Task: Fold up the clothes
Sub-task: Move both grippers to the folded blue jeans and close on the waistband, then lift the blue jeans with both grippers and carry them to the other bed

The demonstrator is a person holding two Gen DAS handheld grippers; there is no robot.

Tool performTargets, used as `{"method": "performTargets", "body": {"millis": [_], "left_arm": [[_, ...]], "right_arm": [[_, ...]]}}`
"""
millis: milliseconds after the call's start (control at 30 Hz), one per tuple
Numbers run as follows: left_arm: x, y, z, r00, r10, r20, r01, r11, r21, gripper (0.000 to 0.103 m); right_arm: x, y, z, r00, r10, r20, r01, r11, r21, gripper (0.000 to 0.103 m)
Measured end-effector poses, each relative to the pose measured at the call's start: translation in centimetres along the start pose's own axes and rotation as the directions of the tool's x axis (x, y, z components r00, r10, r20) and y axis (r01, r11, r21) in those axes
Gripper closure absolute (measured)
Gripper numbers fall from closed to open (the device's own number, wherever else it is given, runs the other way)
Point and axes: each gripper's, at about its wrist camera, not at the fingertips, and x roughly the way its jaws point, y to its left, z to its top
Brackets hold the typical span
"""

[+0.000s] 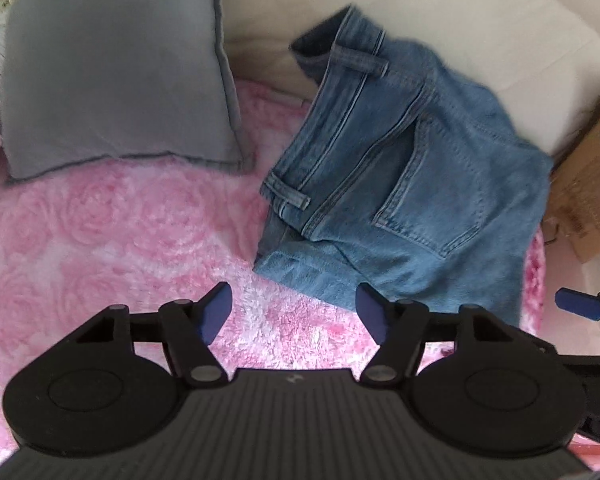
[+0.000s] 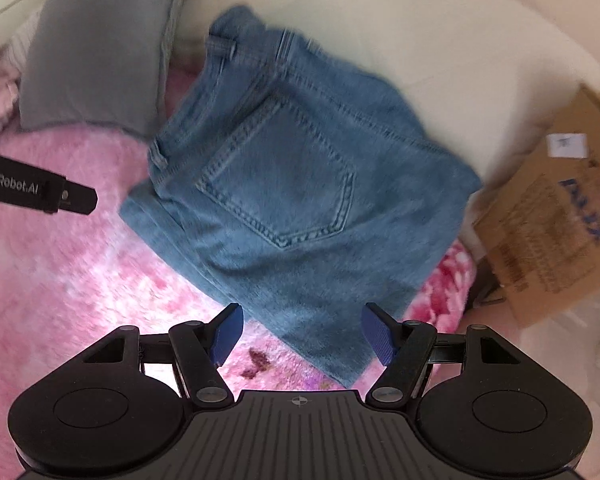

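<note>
With both my left gripper (image 1: pixel 294 314) and right gripper (image 2: pixel 302 334) fingers spread and empty, the folded blue denim jeans (image 2: pixel 284 184) at the pink fluffy blanket's (image 1: pixel 100 232) far edge, leaning on the cream cushion (image 1: pixel 440 12), could slump open.

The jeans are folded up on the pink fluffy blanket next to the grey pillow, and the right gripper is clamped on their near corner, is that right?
Not quite. The jeans do lie folded on the pink blanket beside the grey pillow, but the right gripper is open and holds nothing; the right wrist view shows its jaws spread apart at the near corner.
</note>
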Motion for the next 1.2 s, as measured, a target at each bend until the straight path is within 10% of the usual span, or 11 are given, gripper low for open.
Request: {"method": "performTargets", "body": {"millis": [467,567,667,967,1200], "left_arm": [[9.6,3.0,-1.1,0.999,-0.017,-0.048,0.010,0.990,-0.140,0.039],[11.0,3.7,-0.8,0.998,-0.055,-0.031,0.048,0.980,-0.191,0.039],[12.0,4.1,-0.6,0.996,-0.091,-0.019,0.084,0.968,-0.236,0.039],[11.4,4.9,-1.2,0.975,-0.213,0.064,0.222,0.929,-0.296,0.093],[4.9,5.5,-2.8,0.954,-0.230,0.193,0.284,0.900,-0.330,0.097]], "right_arm": [[9.7,0.6,-2.3,0.995,-0.080,-0.059,0.063,0.968,-0.242,0.035],[9.5,-0.4,-2.0,0.999,-0.028,-0.023,0.022,0.974,-0.224,0.077],[8.7,-1.6,-1.3,1.000,0.024,-0.007,-0.024,0.986,-0.163,0.091],[5.6,-4.8,1.3,0.992,0.124,0.023,-0.125,0.990,0.071,0.096],[-0.1,-5.3,2.6,0.967,0.203,0.155,-0.230,0.955,0.188,0.097]]}}
